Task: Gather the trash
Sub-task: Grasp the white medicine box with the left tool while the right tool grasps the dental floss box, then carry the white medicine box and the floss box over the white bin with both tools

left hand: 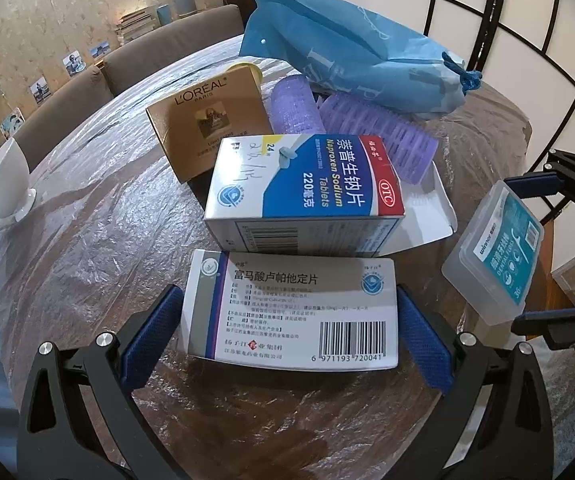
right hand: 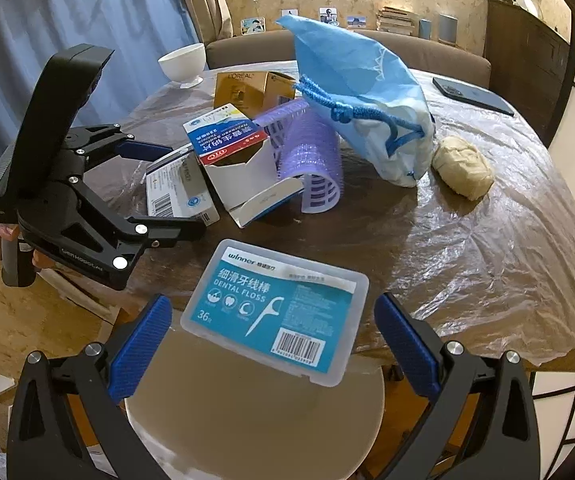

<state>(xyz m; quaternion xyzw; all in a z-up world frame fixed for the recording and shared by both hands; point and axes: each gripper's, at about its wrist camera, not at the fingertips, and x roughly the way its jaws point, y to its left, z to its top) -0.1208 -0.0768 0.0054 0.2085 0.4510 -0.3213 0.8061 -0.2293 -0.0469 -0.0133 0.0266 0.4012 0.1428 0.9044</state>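
Left wrist view: the left gripper (left hand: 287, 314) is pinching a grey pill box (left hand: 291, 308) flat between its blue pads, just above the table (left hand: 87, 220), beside the open Naproxen box (left hand: 307, 188). Right wrist view: the right gripper (right hand: 273, 316) is flanking a floss case (right hand: 275, 306) held past the table edge (contact unclear, so I cannot tell whether it is pinching). Both should be lifting level, squeezing the long sides evenly.
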